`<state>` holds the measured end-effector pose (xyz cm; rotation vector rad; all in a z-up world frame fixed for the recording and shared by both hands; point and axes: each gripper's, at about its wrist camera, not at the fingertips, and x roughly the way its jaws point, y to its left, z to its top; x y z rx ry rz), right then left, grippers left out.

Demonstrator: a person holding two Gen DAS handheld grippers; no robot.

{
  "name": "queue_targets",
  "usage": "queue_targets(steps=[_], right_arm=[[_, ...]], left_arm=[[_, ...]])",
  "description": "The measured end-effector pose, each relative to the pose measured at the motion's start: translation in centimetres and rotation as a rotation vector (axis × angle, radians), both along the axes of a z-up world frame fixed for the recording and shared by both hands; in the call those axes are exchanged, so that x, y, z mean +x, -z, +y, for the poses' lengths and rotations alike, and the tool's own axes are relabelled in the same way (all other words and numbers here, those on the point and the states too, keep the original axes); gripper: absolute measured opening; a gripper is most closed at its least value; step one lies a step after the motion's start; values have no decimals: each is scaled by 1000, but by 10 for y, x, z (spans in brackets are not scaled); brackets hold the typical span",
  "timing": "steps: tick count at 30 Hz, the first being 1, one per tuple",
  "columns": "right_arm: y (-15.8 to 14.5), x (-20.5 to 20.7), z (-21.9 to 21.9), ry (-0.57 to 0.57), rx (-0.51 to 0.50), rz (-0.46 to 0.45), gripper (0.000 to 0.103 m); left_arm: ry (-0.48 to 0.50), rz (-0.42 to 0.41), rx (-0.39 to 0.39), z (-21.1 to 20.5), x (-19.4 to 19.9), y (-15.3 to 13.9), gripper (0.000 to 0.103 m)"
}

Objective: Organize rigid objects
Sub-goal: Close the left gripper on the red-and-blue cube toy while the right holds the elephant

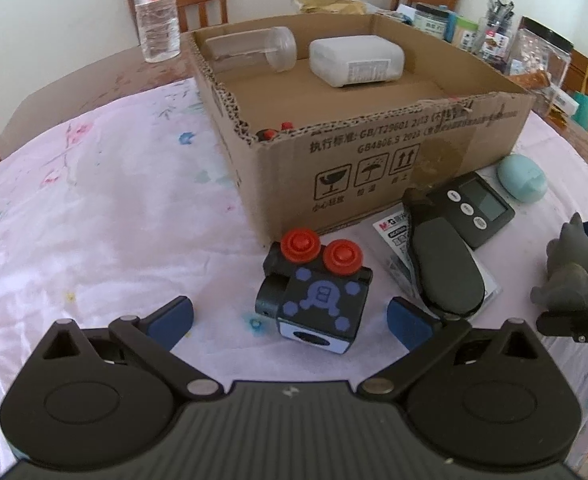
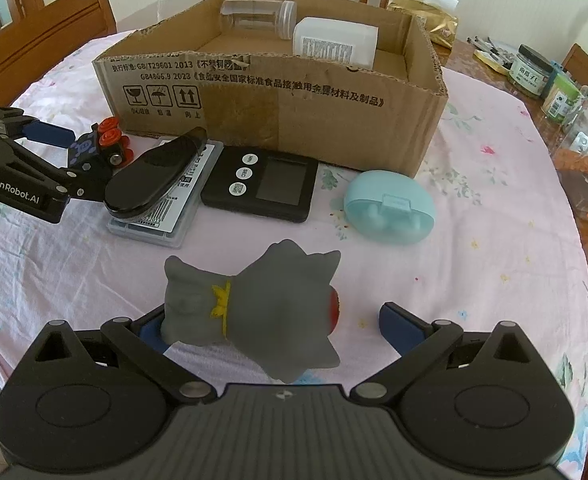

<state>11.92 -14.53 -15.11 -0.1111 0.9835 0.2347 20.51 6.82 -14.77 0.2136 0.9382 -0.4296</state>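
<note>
A black toy block (image 1: 313, 300) with red knobs and purple marks lies between the wide-apart fingers of my open left gripper (image 1: 290, 320), in front of the cardboard box (image 1: 373, 152). In the right wrist view the same toy (image 2: 102, 144) sits at the left gripper's tips. A grey cat figure (image 2: 254, 308) with a yellow collar lies between the fingers of my open right gripper (image 2: 282, 328); its body touches the left pad, the right pad stands apart. The figure (image 1: 569, 272) also shows at the far right of the left wrist view. The box (image 2: 278, 108) holds a clear jar (image 2: 260, 14) and a white container (image 2: 333, 42).
A black stapler (image 2: 154, 180) rests on a staple pack beside a black timer (image 2: 262, 184) and a pale blue case (image 2: 389, 208), all before the box. A water bottle (image 1: 156, 12) stands behind it. Jars and clutter (image 2: 553, 88) crowd the right table edge. Wooden chairs surround the table.
</note>
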Motion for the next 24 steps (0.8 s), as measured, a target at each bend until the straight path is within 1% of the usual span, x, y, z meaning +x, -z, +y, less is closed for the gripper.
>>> queue_targets(steps=[1, 4, 6, 11, 13, 14, 15, 19, 24], right_arm=[[0, 0, 0, 1, 0, 1, 103], [0, 0, 0, 1, 1, -2, 103], [0, -1, 0, 4, 2, -7, 103], [0, -1, 1, 16, 2, -12, 103], [0, -2, 1, 25, 2, -8, 103], [0, -1, 1, 30, 1, -5, 103], [0, -1, 1, 35, 0, -2, 103], [-3, 1, 4, 47, -1, 38, 103], [-10, -1, 8, 32, 12, 19, 103]], left_arm=[[7, -5, -3, 1, 0, 0, 99], [52, -20, -12, 1, -4, -3, 87], [88, -28, -18, 0, -5, -6, 76], [147, -35, -24, -3, -3, -6, 69], [161, -40, -29, -3, -2, -7, 61], [170, -41, -31, -2, -2, -8, 55], [175, -41, -31, -2, -2, -8, 52], [185, -37, -30, -1, -2, -9, 52], [188, -37, -31, 0, -2, -9, 52]])
